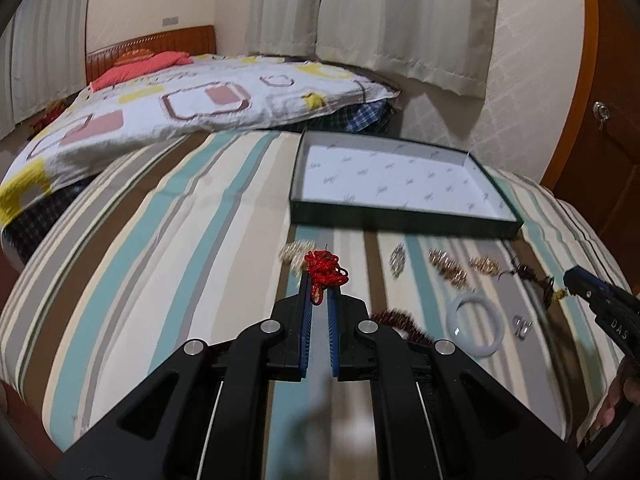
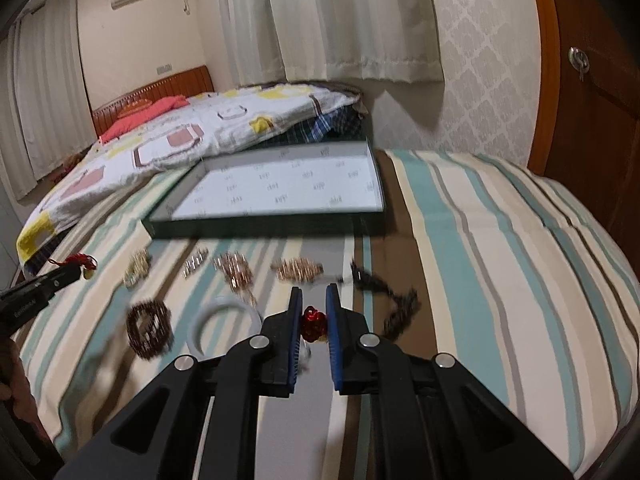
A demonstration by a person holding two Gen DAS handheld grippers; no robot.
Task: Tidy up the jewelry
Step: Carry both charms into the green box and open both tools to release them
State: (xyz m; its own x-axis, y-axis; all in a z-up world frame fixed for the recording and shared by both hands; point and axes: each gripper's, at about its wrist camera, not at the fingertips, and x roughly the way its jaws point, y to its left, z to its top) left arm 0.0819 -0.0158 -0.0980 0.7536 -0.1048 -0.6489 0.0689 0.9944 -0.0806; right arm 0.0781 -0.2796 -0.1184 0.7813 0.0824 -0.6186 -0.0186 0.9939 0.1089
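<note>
Left gripper (image 1: 320, 280): pinching a red knotted cord ornament (image 1: 326, 270) at its fingertips.
Right gripper (image 2: 314, 300): fingers close around a small red bead piece (image 2: 313, 323); grip uncertain.
White bangle (image 1: 474, 326): near right on the striped bedspread (image 1: 180, 240).
Tray (image 1: 400, 218): far, beyond the jewelry row.

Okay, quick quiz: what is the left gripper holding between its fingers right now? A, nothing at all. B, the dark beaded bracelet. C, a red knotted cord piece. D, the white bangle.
C: in the left wrist view the left gripper is shut on a red knotted cord piece, while the white bangle lies on the striped bedspread.
</note>
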